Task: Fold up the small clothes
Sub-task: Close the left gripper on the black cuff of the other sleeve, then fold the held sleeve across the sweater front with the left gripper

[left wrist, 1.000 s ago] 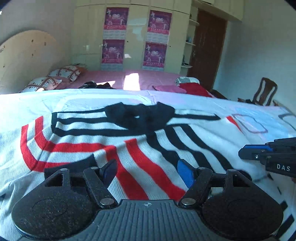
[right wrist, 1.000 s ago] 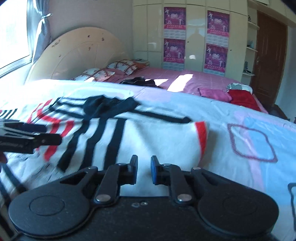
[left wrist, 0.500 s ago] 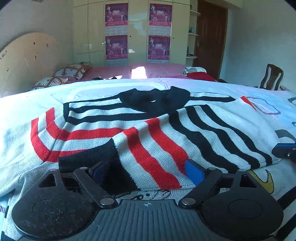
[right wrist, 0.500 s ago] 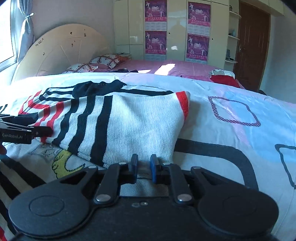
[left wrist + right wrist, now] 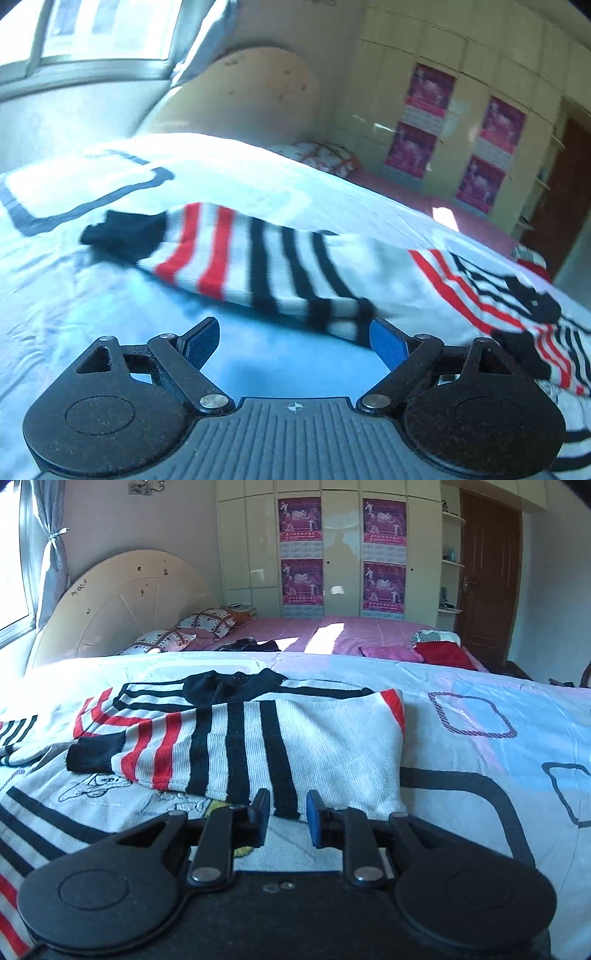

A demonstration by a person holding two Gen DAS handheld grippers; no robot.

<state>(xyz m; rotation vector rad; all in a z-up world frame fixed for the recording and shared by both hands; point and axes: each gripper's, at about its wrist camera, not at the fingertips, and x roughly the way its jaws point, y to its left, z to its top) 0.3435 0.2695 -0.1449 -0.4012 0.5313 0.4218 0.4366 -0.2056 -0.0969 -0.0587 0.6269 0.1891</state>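
Left wrist view: left gripper [image 5: 293, 345] tilted, camera rolled so the bed ran downhill to the right; jaws spread wide, nothing between the blue pads [image 5: 388, 346]. Pointed low over the pale bedspread [image 5: 74, 295], just short of a stretched-out sleeve [image 5: 236, 254] of the striped sweater [image 5: 461, 291]. Sleeve lay flat across the spread, black cuff [image 5: 122, 236] at the far left, red then black bands running toward the body of the garment at right. Right-hand pad close to the sleeve's near edge; whether touching, could not tell through the motion blur.

Right wrist view: right gripper [image 5: 288, 818] held level and low, aimed straight down the bed toward the wardrobe [image 5: 332, 554]. Jaws parted only narrowly, gripping nothing. Tips hovered at the near edge of the other sleeve [image 5: 236, 749], folded inward across the sweater's front, its black cuff [image 5: 94, 755] lying at left over the cartoon print [image 5: 99, 786]. Black collar [image 5: 229, 685] at the far end. Sweater spread on the patterned bedspread, mid-bed.
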